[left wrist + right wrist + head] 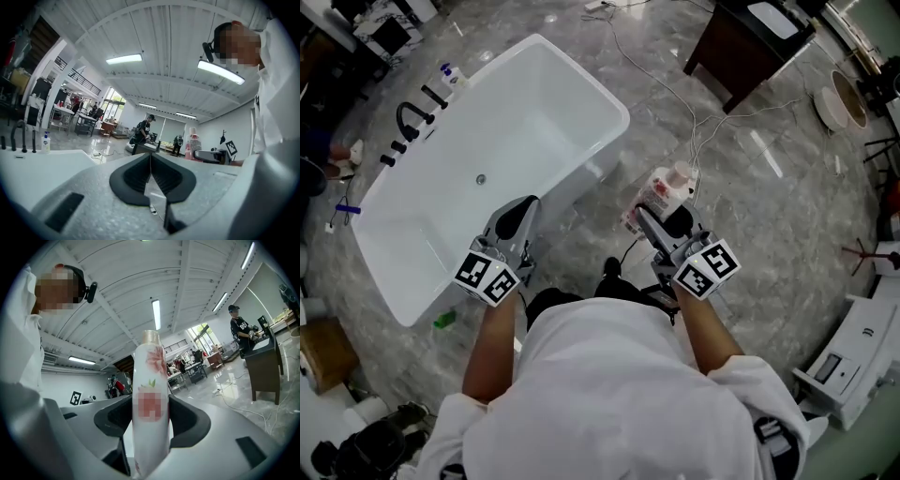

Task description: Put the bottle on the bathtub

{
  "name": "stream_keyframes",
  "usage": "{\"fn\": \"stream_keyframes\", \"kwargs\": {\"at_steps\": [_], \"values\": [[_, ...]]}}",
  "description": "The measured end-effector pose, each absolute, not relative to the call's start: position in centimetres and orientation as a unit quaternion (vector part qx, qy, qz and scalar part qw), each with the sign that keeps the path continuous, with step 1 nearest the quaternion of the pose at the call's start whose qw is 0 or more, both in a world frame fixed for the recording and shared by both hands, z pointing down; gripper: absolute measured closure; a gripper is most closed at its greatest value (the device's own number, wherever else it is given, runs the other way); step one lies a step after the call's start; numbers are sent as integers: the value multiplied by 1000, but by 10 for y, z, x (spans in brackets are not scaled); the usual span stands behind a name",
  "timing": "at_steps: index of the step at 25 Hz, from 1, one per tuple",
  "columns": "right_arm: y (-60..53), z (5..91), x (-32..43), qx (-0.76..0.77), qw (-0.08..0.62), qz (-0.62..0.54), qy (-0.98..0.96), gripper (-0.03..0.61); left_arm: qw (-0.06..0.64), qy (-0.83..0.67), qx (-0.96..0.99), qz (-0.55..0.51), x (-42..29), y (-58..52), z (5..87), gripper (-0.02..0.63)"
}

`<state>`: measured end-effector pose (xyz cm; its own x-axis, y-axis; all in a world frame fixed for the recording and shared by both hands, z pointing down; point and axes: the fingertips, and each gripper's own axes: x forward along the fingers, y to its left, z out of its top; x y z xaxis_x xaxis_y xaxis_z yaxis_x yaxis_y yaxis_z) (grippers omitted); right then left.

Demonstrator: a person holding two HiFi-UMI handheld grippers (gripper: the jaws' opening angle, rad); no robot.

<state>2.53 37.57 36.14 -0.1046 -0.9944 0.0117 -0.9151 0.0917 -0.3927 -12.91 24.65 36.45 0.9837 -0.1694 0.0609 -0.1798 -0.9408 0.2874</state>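
Bottle (150,376) clamped in right gripper (151,414), base hidden, left gripper (151,157) closed, empty, beside bathtub (534,103).

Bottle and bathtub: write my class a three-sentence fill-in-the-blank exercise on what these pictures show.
1. The bottle is clamped between the jaws of the ____ gripper.
2. The left gripper has nothing in it, and its jaws are ____.
3. The bathtub is plain ____ in colour.
Missing words: right; shut; white.
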Motion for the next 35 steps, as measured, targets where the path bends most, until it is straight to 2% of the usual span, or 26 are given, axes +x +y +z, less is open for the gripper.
{"fn": "stream_keyframes", "kwargs": {"at_steps": [4, 10, 16, 24, 35], "values": [[354, 372, 51, -637, 135, -175, 739, 347, 160, -128, 979, 14, -115, 228, 363, 594], [303, 393, 60, -603, 132, -205, 760, 347, 142, -170, 975, 2, -106, 176, 353, 594], [220, 398, 80, -592, 110, -211, 770, 347, 174, -195, 965, -18, -97, 109, 379, 594], [89, 372, 101, -575, 86, -191, 791, 347, 190, -210, 958, -42, -82, -4, 386, 594], [-33, 364, 102, -569, 57, -149, 807, 347, 184, -237, 953, -39, -94, -98, 395, 594]]}}
